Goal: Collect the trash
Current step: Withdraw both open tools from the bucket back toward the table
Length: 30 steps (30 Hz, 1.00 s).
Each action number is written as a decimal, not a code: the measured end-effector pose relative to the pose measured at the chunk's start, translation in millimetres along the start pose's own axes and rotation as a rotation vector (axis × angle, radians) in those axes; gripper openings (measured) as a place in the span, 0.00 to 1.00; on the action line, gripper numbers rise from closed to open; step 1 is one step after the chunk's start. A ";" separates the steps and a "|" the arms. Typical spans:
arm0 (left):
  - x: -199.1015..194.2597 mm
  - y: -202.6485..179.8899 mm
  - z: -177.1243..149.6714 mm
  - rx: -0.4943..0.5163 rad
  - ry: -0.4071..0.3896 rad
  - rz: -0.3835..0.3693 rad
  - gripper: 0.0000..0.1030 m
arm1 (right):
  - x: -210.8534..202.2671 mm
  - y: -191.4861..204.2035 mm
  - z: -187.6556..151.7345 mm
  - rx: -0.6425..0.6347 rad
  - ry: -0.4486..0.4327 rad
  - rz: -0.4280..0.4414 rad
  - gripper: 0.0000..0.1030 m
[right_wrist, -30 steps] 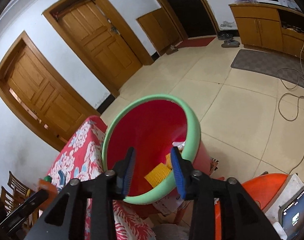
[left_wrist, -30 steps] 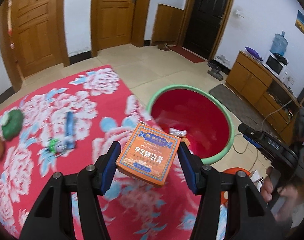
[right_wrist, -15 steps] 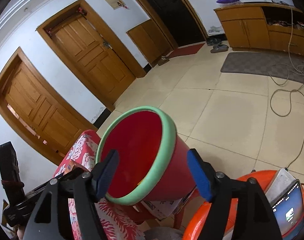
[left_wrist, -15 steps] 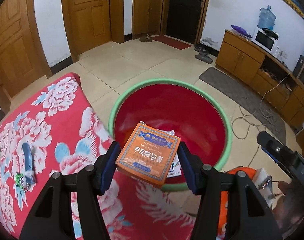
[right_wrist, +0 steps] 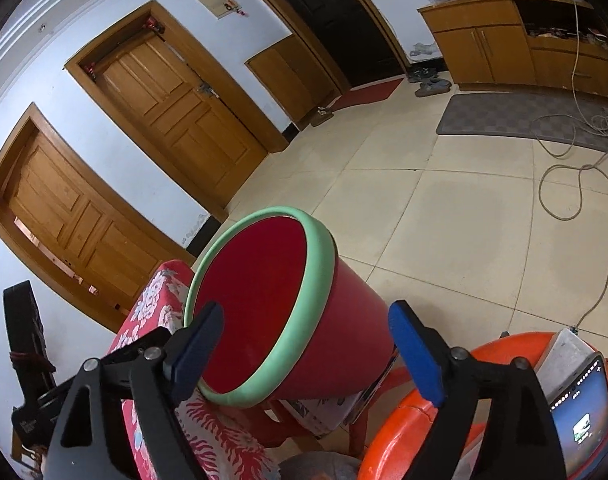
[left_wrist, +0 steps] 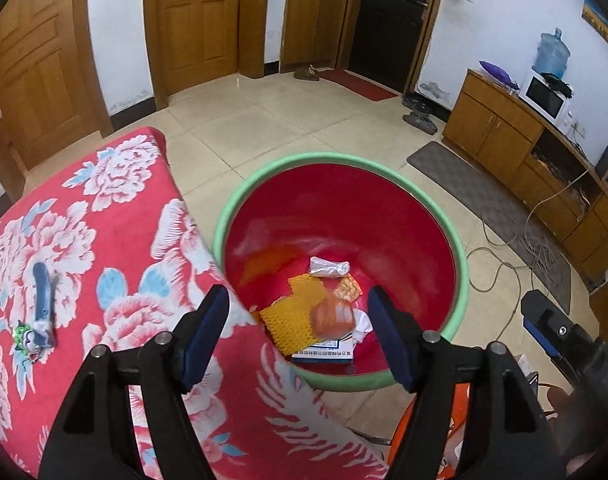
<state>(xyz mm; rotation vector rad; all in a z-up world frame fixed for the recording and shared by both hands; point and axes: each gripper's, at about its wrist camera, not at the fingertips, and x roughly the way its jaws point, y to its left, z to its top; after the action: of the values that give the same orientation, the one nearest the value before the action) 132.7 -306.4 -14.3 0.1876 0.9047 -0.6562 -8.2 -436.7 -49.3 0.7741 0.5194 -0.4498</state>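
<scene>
Trash box (left_wrist: 332, 317), orange and blurred, lies in the red bucket (left_wrist: 460, 248) just ahead of your left gripper (left_wrist: 297, 334), whose jaws are opening, empty; they clamped it a second ago. Its axis is unreadable. Floral table (left_wrist: 115, 216) sits leftward, tiled floor (left_wrist: 283, 120) beyond. Your right gripper (right_wrist: 306, 354) jaws are opening, empty.

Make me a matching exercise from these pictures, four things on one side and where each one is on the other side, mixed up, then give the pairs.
Things:
1. blurred orange box
2. blue toothbrush
3. water jug
4. phone

Places:
A. on the red floral cloth
B. on the wooden cabinet
C. inside the red bucket
D. on the orange stool

Pairs: 1-C, 2-A, 3-B, 4-D
</scene>
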 end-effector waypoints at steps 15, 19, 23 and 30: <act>-44.0 45.9 -9.8 -0.047 -0.060 0.114 0.69 | -9.6 23.9 -3.9 -0.048 0.003 0.035 0.87; -55.7 67.1 -13.7 -0.072 -0.072 0.144 0.69 | -11.0 32.4 -6.6 -0.071 0.009 0.041 0.87; -66.5 91.7 -18.0 -0.097 -0.090 0.182 0.69 | -11.5 39.3 -9.7 -0.087 0.018 0.048 0.87; -78.9 148.1 -29.5 -0.164 -0.114 0.292 0.69 | -7.2 49.9 -15.9 -0.121 0.035 0.029 0.87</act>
<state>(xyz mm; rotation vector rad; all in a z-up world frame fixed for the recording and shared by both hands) 167.3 -141.6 11.7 0.1305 0.7978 -0.3163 9.6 -391.7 -27.9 0.6737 0.5615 -0.3750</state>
